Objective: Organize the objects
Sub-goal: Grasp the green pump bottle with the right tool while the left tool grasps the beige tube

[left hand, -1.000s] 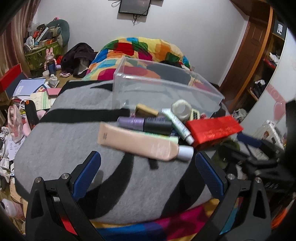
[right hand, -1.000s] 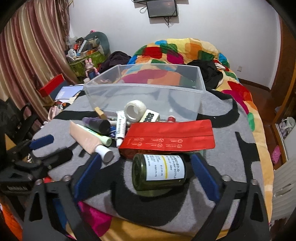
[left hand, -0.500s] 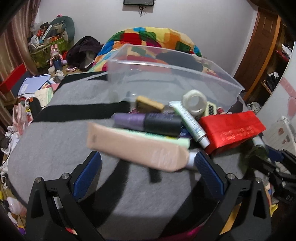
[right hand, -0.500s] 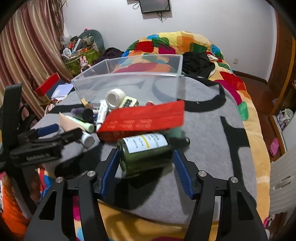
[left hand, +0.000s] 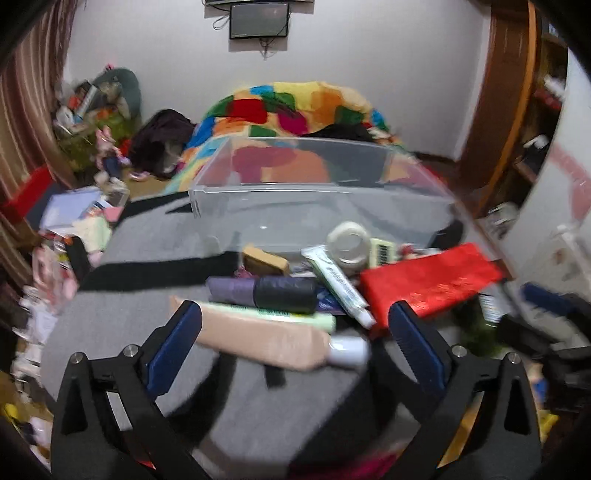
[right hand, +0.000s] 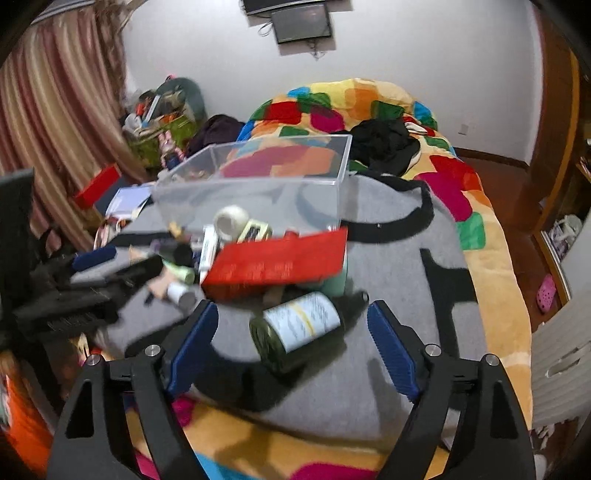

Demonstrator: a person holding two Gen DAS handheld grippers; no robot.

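While blurred, right gripper opening astride green bottle, left gripper spread, red packet overlapping tubes.

Home bedroom, bed with patchwork quilt, striped curtains, wall-mounted screen, wooden door

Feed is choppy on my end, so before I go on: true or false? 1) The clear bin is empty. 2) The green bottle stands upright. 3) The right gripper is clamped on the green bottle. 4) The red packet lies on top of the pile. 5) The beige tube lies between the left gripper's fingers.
1) The clear bin is empty: true.
2) The green bottle stands upright: false, it lies on its side on the grey blanket.
3) The right gripper is clamped on it: false, its jaws are opening, pads clear of the bottle.
4) The red packet tops the pile: true.
5) The beige tube lies between the left gripper fingers: true, ungripped.
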